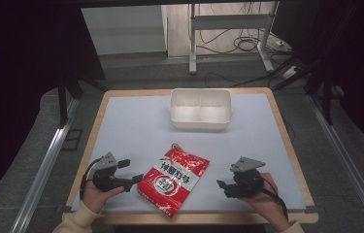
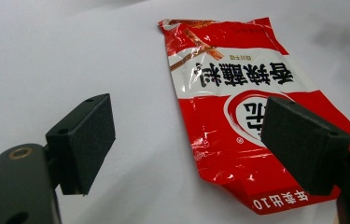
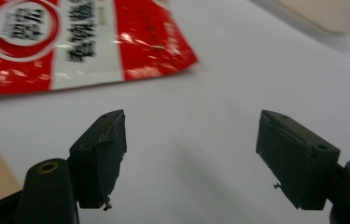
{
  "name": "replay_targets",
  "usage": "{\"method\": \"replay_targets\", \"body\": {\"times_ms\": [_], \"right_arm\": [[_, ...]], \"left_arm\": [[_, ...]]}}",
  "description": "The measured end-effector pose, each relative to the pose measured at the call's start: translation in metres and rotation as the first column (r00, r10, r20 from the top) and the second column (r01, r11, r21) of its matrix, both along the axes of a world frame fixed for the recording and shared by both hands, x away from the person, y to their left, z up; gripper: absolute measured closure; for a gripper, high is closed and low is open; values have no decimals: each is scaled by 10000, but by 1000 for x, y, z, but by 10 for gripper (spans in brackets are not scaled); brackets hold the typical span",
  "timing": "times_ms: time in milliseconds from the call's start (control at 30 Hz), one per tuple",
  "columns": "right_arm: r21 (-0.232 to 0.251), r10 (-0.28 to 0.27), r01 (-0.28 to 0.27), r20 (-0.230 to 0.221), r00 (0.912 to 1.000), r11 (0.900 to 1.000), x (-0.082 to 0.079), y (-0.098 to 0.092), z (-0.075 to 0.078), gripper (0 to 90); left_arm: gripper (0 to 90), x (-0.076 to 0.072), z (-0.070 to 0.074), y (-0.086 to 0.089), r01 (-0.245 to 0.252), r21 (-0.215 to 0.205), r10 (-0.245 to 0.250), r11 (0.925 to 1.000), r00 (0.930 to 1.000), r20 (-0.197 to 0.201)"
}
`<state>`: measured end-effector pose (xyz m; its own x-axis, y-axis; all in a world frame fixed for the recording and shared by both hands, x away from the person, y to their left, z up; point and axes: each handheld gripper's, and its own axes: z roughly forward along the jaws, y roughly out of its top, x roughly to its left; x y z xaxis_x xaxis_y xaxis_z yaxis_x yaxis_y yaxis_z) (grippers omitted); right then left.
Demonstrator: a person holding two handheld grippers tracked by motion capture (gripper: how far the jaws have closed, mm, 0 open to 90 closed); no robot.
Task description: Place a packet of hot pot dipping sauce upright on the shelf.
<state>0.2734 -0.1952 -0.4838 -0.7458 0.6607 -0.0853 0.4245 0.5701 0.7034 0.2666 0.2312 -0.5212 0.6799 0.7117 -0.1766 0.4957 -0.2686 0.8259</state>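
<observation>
A crinkled red-and-white foil snack packet with black printed characters lies flat near the front edge of the pale blue table mat, midway between two hand-held grippers. The left gripper, jaws spread wide and holding nothing, sits just beside the packet's left edge; in the left gripper view one black pad overlaps the packet's lower corner. The right gripper, likewise spread and empty, rests a little apart from the packet's right side. Toward the far edge of the mat stands a white rectangular plastic bin, well apart from the packet.
</observation>
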Motion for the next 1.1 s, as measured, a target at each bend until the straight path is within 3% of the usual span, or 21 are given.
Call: {"method": "replay_targets", "body": {"times_ms": [167, 200, 300, 433, 500, 867, 900, 1100], "right_arm": [[-54, 763, -764, -149, 9970, 9971, -9, 28, 2, 235], [-72, 1103, -1105, -256, 9936, 9938, -13, 43, 1, 227], [-130, 1651, -1658, -414, 9854, 9861, -20, 66, -2, 215], [-203, 2054, -2064, -415, 9778, 9783, -28, 86, -2, 204], [-391, 2453, -2470, -420, 9685, 9682, -34, 103, -4, 185], [-613, 3108, -3150, -685, 9480, 9471, -46, 149, -12, 161], [-714, 3310, -3356, -692, 9411, 9393, -50, 158, -14, 159], [-1422, 3537, -3579, -548, 9338, 9229, -57, 179, -24, 154]], "left_arm": [[176, 1, -1, 0, 22, 3, -22, 10000, 10000, -16], [175, 1, -1, 0, 0, -14, 0, 10000, 10000, -33], [176, 1, -1, 1, -9, -4, 9, 10000, 10000, -38], [176, 1, -1, 0, -19, -20, 19, 10000, 10000, -54], [176, 1, -2, 0, -7, -1, 7, 10000, 10000, -60], [176, 2, -2, 3, -21, -53, 20, 10000, 10000, -83], [176, 2, -2, 3, -7, -44, 7, 10000, 10000, -62], [175, 2, -1, 4, -14, -115, 14, 9999, 10000, -24]]}}
